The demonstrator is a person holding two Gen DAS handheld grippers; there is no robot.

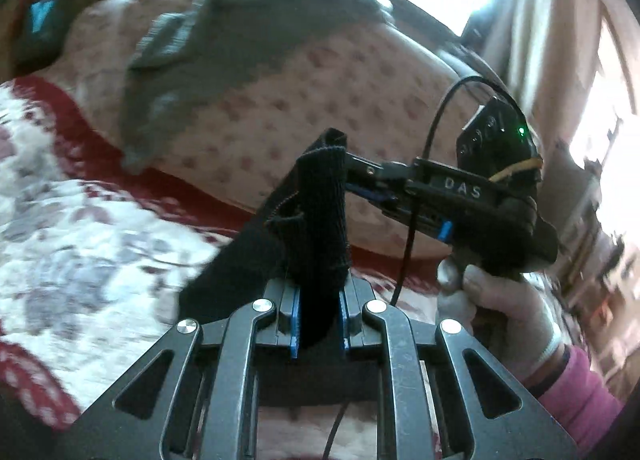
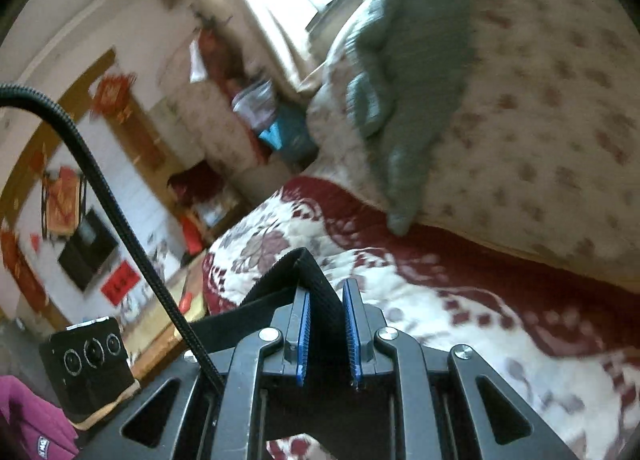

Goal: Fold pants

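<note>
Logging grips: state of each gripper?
Left gripper: shut on black ribbed knit pants.
Right gripper: shut on the same pants.

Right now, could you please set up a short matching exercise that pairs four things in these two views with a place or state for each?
Things:
1. black ribbed pants
2. grey knitted garment
3. red and white floral bedspread
4. left gripper

Places or states:
A. lies draped over the spotted cream quilt
B. spread beneath both grippers
C. shut on dark fabric
D. held up between the left gripper and the right gripper

Pairs: 1-D, 2-A, 3-B, 4-C
</note>
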